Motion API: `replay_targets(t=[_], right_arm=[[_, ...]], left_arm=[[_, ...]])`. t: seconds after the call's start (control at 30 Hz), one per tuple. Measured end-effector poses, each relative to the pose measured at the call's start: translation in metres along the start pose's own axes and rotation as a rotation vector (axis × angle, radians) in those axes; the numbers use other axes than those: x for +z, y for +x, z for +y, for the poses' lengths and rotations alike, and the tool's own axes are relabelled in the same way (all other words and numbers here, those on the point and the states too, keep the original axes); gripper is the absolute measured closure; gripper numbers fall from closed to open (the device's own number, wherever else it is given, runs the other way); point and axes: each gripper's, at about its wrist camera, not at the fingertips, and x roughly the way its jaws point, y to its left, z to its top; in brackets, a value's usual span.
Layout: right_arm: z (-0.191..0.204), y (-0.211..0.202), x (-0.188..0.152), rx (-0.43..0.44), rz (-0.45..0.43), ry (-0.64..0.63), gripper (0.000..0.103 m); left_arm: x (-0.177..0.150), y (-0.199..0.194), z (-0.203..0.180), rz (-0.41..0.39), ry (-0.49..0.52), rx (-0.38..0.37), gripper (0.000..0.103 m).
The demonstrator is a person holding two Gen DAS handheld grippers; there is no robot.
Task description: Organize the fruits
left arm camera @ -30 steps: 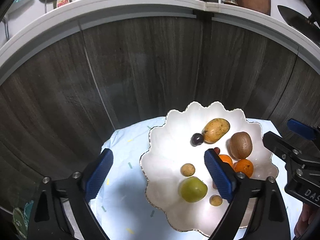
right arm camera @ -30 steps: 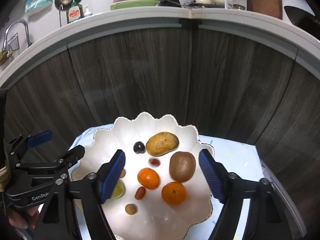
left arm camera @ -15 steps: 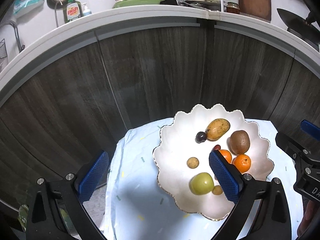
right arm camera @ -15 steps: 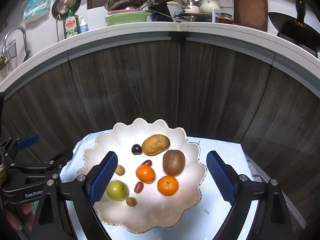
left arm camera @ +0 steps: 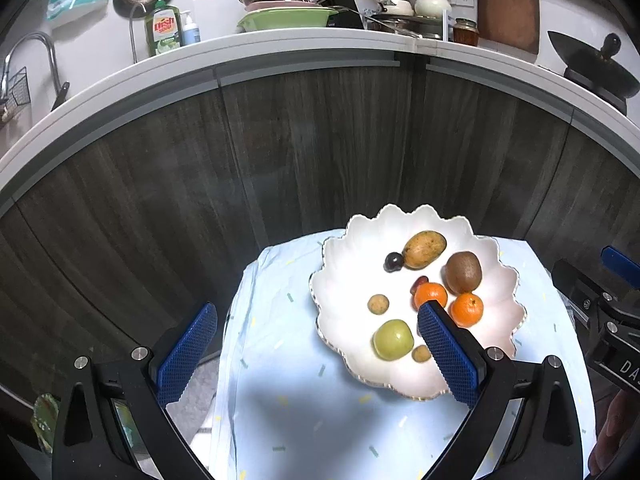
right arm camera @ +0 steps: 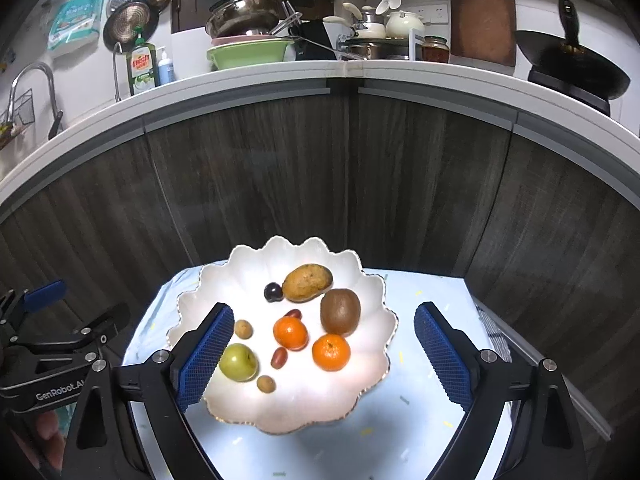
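Where fruits lie, scalloped white plate, pale tablecloth

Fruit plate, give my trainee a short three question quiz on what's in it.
1. True or false: the green apple lies outside the white plate.
2. How many oranges are on the plate?
3. Which fruit touches the dark plum: A kiwi, B mango, C apple?

Key: 1 false; 2 two; 3 B.
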Motion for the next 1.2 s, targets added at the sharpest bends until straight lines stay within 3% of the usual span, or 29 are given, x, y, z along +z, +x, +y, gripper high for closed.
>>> replay_targets(t=[0.87,1.2], right_arm=[[-0.023,-0.082,-0.086,-0.021,-0.018,0.051,0.009],[-0.022,-0.111,-0.12,-0.056,-0.084,0.035,0.009]], left_arm=[[-0.092,-0.088,-0.02,-0.066,0.025,0.004,0.001],[-0.134,-0.111,-0.015,-0.11,-0.011,0.032,0.001]])
